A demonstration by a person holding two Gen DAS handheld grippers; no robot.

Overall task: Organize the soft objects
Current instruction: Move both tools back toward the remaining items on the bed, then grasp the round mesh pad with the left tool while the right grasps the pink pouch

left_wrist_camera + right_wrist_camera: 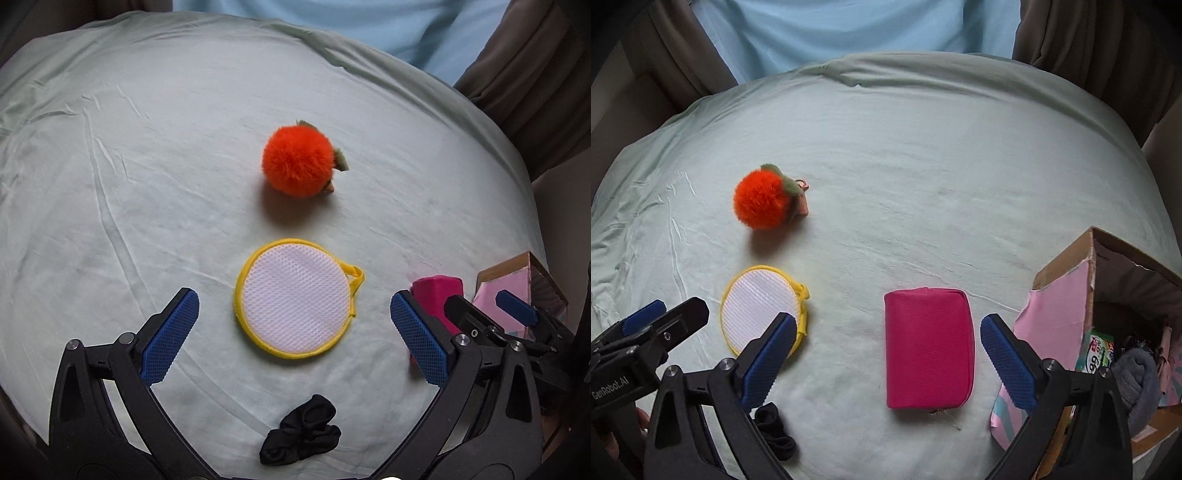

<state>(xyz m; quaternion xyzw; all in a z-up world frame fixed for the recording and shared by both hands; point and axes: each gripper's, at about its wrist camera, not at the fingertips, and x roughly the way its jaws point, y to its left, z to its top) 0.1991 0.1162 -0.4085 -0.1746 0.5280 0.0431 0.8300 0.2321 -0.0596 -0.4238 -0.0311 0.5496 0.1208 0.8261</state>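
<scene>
On a pale green sheet lie a fluffy orange pompom, a round white mesh pad with a yellow rim, a crumpled black sock and a pink zip pouch. My left gripper is open and empty, its fingers on either side of the mesh pad. My right gripper is open and empty, with the pink pouch between its fingers. Each gripper shows at the edge of the other's view.
A torn cardboard box with pink facing stands at the right edge and holds a grey soft item and a printed packet. Brown curtains and a light blue surface lie beyond the bed.
</scene>
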